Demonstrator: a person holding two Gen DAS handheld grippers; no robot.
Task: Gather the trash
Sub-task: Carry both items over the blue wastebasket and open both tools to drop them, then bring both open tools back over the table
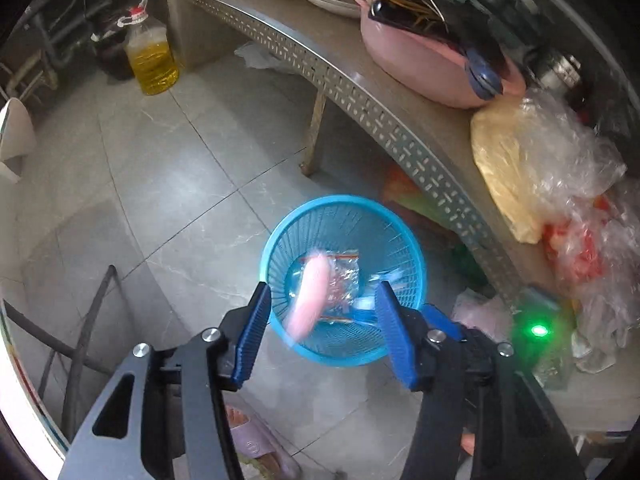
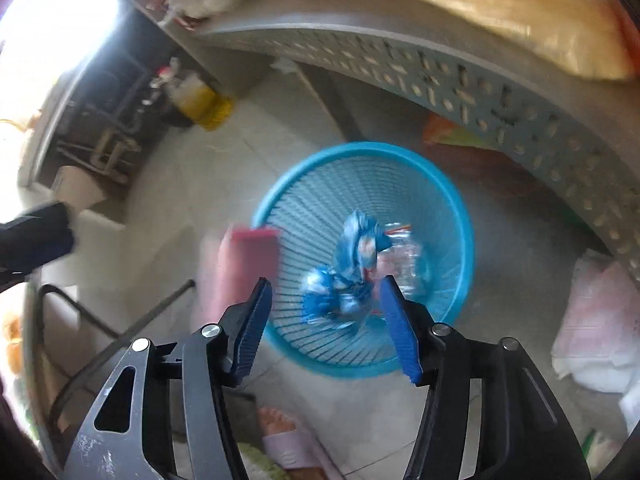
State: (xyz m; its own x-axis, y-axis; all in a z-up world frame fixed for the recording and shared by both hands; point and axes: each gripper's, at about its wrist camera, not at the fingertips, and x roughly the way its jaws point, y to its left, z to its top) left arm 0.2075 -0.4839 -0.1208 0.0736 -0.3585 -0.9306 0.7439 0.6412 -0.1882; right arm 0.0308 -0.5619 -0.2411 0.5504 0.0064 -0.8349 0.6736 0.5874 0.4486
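Note:
A blue slatted waste basket (image 1: 280, 236) stands on the tiled floor beside a grey table; it also shows in the right wrist view (image 2: 460, 216). My left gripper (image 1: 322, 296) is open above it, and a blurred pink piece of trash (image 1: 310, 296) hangs in the air between its fingers, touching neither. Clear plastic wrappers (image 1: 346, 276) lie in the basket. My right gripper (image 2: 324, 292) is open above the basket, over a crumpled blue bag (image 2: 352, 264). A blurred pink piece (image 2: 248, 268) shows at the basket's left rim.
The grey perforated table (image 1: 360, 92) carries a pink basin (image 1: 424, 68), dishes and plastic bags (image 1: 560, 184). An oil bottle (image 1: 150, 54) stands on the floor at the back. A dark metal frame (image 1: 84, 328) is at the left. Bags (image 2: 596, 320) lie under the table.

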